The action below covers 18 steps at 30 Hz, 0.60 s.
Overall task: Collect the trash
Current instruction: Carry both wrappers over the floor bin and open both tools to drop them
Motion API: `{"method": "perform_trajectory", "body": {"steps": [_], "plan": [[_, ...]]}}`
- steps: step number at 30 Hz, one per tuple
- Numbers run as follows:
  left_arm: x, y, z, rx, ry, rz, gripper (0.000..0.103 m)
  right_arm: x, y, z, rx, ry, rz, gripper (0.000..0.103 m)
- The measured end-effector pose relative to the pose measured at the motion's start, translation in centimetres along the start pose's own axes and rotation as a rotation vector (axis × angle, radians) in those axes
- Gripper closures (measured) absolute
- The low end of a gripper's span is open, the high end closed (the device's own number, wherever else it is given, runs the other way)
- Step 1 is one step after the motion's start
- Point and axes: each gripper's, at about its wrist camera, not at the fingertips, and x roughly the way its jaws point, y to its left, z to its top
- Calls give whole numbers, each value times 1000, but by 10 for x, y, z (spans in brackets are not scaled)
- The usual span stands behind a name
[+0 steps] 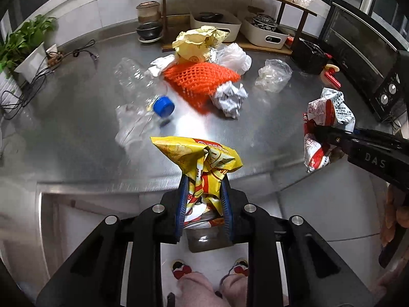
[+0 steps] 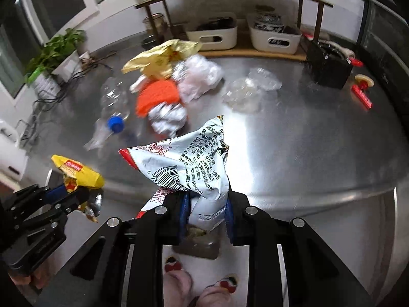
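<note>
The left gripper [image 1: 203,204] pinches a yellow snack bag [image 1: 202,158] between its blue pads, holding it above the front edge of a steel counter [image 1: 268,133]. The right gripper [image 2: 207,209] clamps a white wrapper [image 2: 189,163] printed with a barcode, beside the first. Behind them on the counter lie an orange net [image 1: 199,79], a crumpled paper ball [image 1: 230,98], a clear bottle [image 1: 138,87] with a blue cap [image 1: 163,106], and 2 plastic bags [image 1: 273,75].

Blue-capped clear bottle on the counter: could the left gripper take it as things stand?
Probably not yet. The left gripper is shut on the yellow snack bag, so its jaws are occupied. The clear bottle itself lies uncovered on the steel counter, just beyond the bag, nothing resting on it.
</note>
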Motion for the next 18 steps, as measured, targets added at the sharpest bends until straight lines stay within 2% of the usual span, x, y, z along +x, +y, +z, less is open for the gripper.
{"method": "perform_trajectory", "body": {"steps": [5,9,14,18], "plan": [[-7,4,-34,-15,26,17,80,0,12,-34,-24,46,33,78],[-1,10,-60,-42,54,-19,80,11,21,-62,-27,91,67,78],[20,11,-93,-60,108,-59,80,39,26,-91,-5,132,96,78],[45,15,-116,-81,151,-90,80,69,28,-110,-6,187,88,78]]}}
